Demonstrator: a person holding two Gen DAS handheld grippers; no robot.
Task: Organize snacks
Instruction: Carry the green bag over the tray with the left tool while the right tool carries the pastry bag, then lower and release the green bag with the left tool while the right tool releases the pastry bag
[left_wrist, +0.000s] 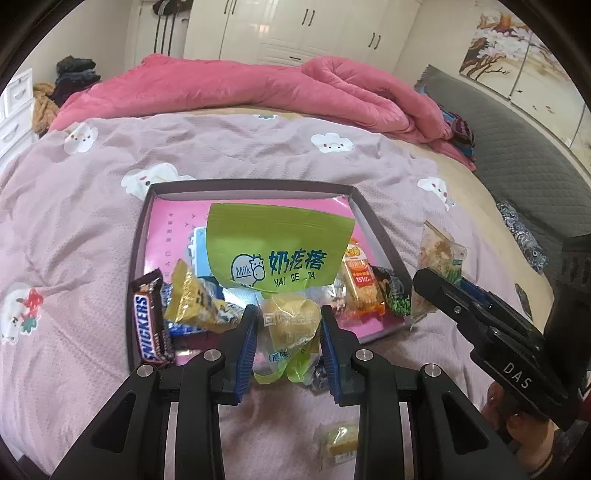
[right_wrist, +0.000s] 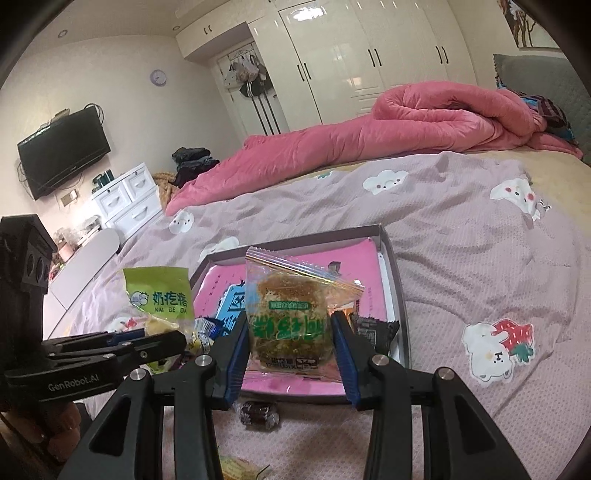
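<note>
Your left gripper (left_wrist: 286, 332) pinches a green milk-snack bag (left_wrist: 280, 251) by its lower clear end, blue pads pressed on both sides, so the bag stands up above the tray (left_wrist: 135, 258) w/ its green top toward the far rim. Your right gripper (right_wrist: 290, 339) has its jaws clamped on a clear rice-cracker packet (right_wrist: 288, 317) w/ green lettering, held upright over the tray's near edge. The tray sits on the lilac cloud-print bedspread (left_wrist: 74, 221), pink liner inside. In it, seen from the left wrist: a Snickers bar (left_wrist: 151, 325) leaning at the near-left corner, a gold-wrapped snack (left_wrist: 192, 299) just beside it, an orange packet (left_wrist: 360, 291) and a dark packet w/ green print (left_wrist: 397, 299) on the right side. Outside the tray, a small yellow cake packet (left_wrist: 340, 441) lies on the bedspread below your left gripper, and a dark wrapped candy (right_wrist: 258, 413) lies on the bedspread just in front of the tray's near rim, under your right gripper. Both held snacks are off the bed, near each other, the cracker packet to the right of the green bag. A pink quilt (right_wrist: 406, 122) is bunched at the far side of the bed.
</note>
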